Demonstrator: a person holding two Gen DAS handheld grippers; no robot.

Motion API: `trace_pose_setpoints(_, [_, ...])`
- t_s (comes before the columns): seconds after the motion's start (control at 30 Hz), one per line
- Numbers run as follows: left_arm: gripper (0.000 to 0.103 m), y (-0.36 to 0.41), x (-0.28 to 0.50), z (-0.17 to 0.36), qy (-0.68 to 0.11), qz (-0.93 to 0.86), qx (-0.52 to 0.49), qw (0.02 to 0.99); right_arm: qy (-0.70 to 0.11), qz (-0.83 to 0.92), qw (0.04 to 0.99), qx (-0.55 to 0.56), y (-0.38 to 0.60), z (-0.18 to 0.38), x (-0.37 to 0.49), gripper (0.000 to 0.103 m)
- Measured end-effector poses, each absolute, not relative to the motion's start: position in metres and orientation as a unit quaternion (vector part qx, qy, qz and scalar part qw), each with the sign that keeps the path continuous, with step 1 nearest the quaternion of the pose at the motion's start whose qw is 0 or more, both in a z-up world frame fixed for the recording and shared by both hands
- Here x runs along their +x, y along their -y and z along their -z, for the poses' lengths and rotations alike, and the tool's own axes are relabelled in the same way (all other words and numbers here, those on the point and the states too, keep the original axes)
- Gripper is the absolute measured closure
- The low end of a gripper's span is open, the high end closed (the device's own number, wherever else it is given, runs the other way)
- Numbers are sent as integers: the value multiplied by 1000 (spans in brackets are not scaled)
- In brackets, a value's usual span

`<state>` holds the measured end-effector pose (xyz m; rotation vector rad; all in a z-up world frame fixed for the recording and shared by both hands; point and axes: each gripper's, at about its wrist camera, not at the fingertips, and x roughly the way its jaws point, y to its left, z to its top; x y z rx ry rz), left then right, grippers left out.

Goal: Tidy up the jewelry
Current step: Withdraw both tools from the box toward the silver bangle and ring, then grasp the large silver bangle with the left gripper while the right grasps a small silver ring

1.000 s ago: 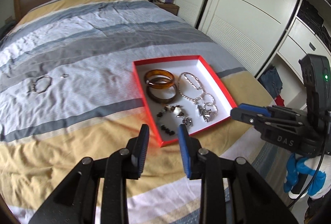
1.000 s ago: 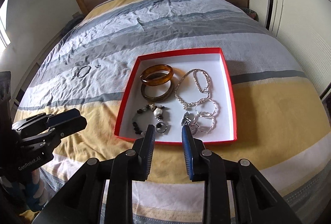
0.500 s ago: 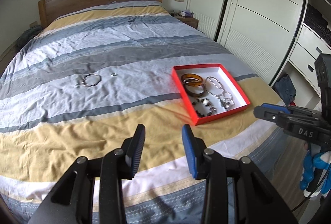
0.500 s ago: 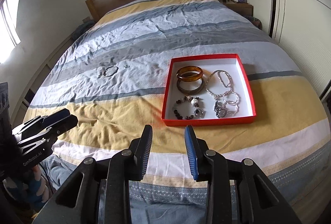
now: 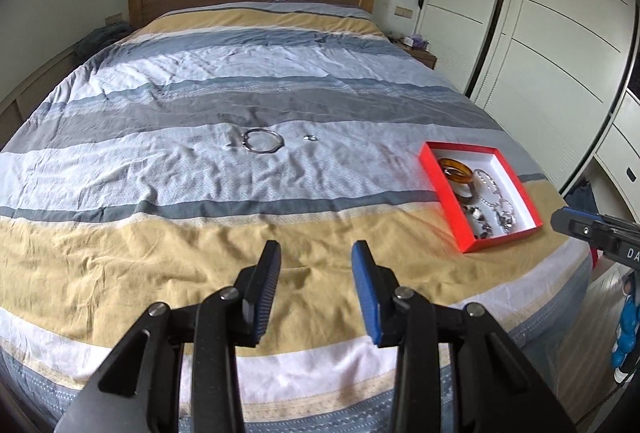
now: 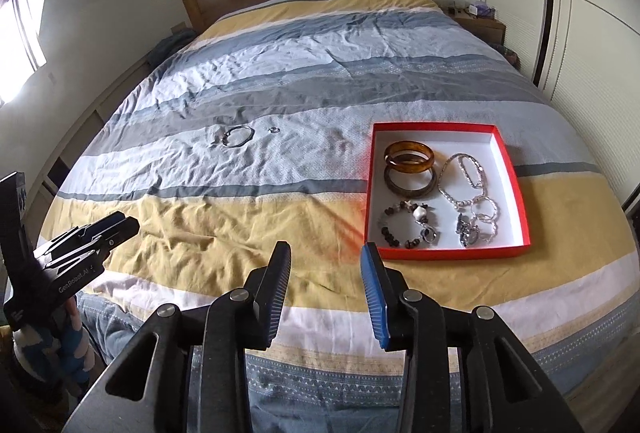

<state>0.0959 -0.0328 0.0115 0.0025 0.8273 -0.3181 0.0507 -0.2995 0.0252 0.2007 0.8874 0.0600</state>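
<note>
Most jewelry sits in the red box (image 6: 448,131); bracelet (image 5: 262,142) and ring (image 5: 310,138) remain on the bed (image 5: 200,201); left gripper (image 5: 316,273) open and empty, right gripper (image 6: 325,275) opening, empty.

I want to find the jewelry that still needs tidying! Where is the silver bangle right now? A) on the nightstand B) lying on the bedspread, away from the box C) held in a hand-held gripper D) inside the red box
B: the silver bangle lies on the bedspread beside a small ring, well apart from the red box.
</note>
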Motion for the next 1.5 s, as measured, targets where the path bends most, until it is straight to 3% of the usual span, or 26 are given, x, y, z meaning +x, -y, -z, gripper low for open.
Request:
trace_pose_setpoints(0.33, [68,-5,195,27,-422,112,-39,899,-444,-75,889,88,267,10,146,66])
trace_pose_setpoints(0.77, [68,2,335,88,-450,101,-83,884,-446,-128,881,88,235,82,303,63])
trace_pose_setpoints(0.97, [68,11,368,117,-463,84,-63,880,-444,-145,881,71,217,107,347,57])
trace_pose_setpoints(1.27, [68,20,389,135,-460,81,-43,883,-442,-145,883,65,201,130,393,57])
trace_pose_setpoints(1.4, [71,28,391,138,-458,78,-20,885,-449,-148,879,58,192,138,407,62])
trace_pose_setpoints(1.5, [83,30,391,139,-455,82,-13,887,-455,-148,877,43,186,145,408,69])
